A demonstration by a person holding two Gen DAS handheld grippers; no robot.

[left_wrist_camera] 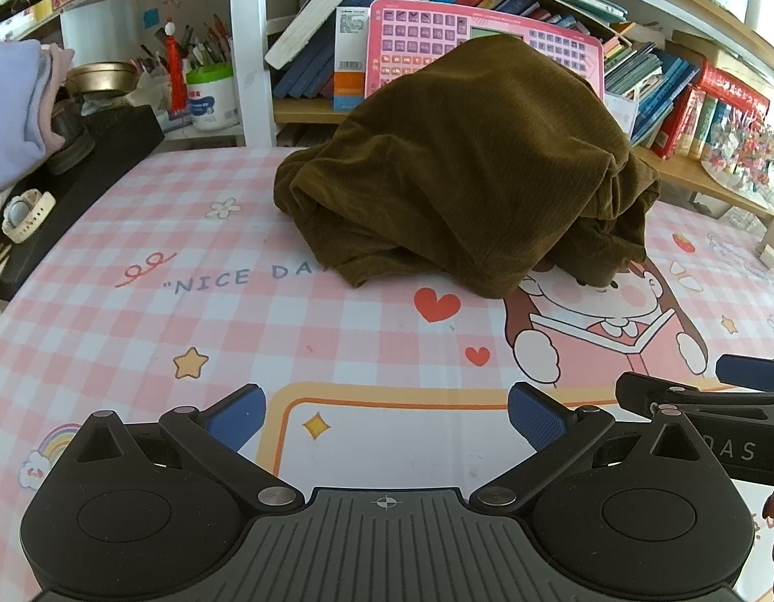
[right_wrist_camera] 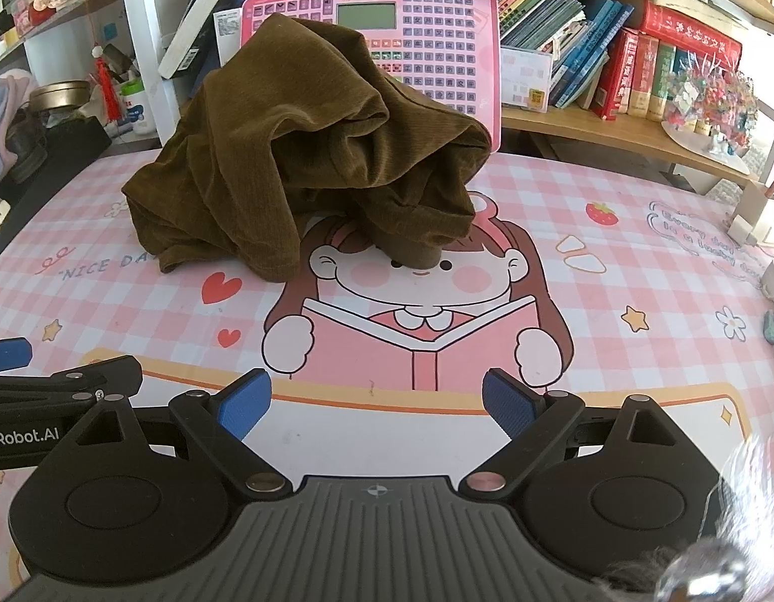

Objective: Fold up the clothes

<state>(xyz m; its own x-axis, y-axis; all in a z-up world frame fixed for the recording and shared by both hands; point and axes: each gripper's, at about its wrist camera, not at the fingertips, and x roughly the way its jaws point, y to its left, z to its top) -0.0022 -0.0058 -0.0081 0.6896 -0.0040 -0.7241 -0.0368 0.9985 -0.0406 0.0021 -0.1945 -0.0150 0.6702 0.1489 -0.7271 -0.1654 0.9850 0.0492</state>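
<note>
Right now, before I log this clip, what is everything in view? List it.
brown garment: one, olive-brown, crumpled heap at the back of the mat
desk mat: one, pink check with cartoon girl, covering the table
toy keyboard: one, pink, upright behind the garment
books: many, mixed colours, on the shelf at right
pen tub: one, white with green lid, back left
folded clothes: one pile, lilac and pink, far left
left gripper: one, black with blue pads, open, empty
right gripper: one, same, open, empty

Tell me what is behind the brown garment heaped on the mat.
Behind the brown garment stands a pink keyboard toy, upright against the bookshelf; its screen and right keys show. Its lower left part is covered by the cloth, so what sits there cannot be seen.
</note>
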